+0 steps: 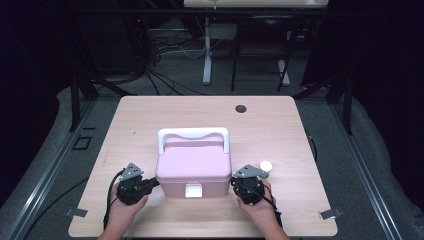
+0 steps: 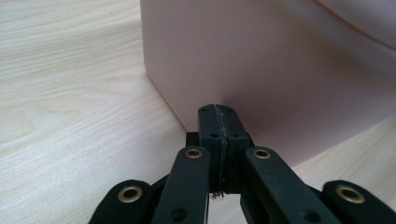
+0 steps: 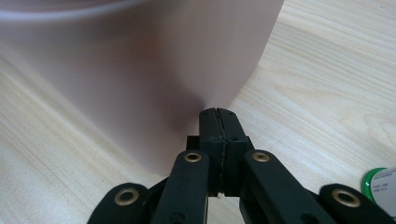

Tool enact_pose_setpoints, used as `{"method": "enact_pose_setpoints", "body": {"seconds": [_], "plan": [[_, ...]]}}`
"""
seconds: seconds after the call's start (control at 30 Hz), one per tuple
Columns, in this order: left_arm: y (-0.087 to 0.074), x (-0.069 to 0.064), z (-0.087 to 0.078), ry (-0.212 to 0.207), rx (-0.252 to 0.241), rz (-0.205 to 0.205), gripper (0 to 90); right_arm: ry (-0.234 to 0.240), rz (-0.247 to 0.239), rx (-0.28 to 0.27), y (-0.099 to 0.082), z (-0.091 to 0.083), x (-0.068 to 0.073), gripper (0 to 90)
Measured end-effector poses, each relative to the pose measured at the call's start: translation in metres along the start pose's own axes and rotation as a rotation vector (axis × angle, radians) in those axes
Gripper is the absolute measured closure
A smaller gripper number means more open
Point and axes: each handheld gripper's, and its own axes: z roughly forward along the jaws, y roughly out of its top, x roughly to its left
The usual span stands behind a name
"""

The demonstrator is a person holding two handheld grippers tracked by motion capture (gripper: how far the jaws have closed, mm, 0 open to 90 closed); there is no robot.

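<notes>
Grippers (both closed) against box

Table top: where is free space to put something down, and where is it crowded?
The table is bare behind the pink box, up to the dark hole, and along both side edges. It is crowded near the front: the shut left gripper and right gripper flank the box, with a small white-capped item beside the right one.

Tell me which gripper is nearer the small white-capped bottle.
Right. The right gripper sits just below the bottle, at the pink box's right side; the left gripper is at the box's far left side.
</notes>
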Motion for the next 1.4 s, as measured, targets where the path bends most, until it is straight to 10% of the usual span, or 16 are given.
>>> {"method": "enact_pose_setpoints", "body": {"seconds": [1.4], "plan": [[-0.013, -0.018, -0.016, -0.034, 0.034, 0.02, 90.0, 0.016, -0.024, 0.029, -0.015, -0.022, 0.011, 90.0]]}}
